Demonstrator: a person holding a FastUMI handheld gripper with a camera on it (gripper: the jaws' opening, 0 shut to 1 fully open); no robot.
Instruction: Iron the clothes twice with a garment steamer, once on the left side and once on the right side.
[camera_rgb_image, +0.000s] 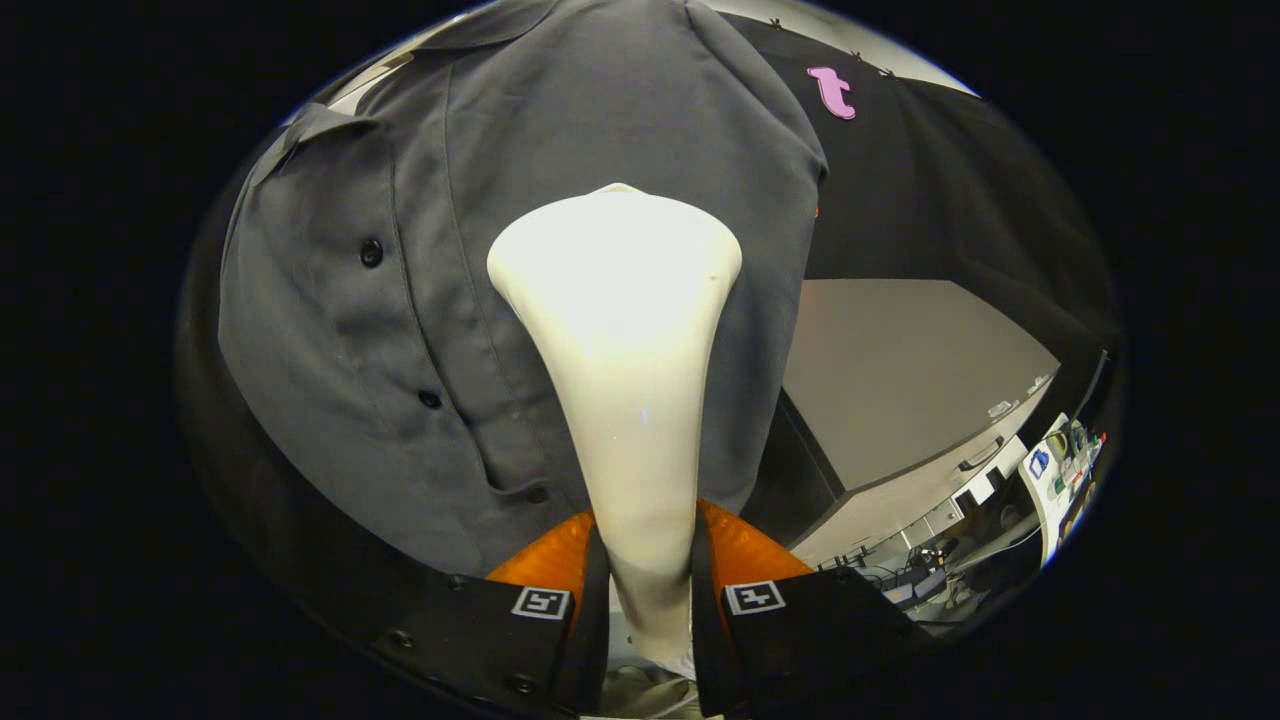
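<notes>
Right now a grey table (900, 370) and cluttered shelves (1065, 470) are sitting beyond, w/ a dark grey button-front shirt (400, 300) hanging ahead; gripper (647, 600) is clamping both fingers on a cream flared-head garment steamer (620, 330), head pointing at shirt's right half.

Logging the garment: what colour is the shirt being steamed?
Dark grey shirt, plain, dark buttons; gripper view.

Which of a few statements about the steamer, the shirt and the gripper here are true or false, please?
1. The gripper is shut on the garment steamer. True.
2. The steamer's wide head lies against a grey shirt. True.
3. The shirt is white with a zip. False: it is grey with dark buttons.
4. The fingers are open with nothing between them. False: the steamer's handle sits between both fingers.
</notes>
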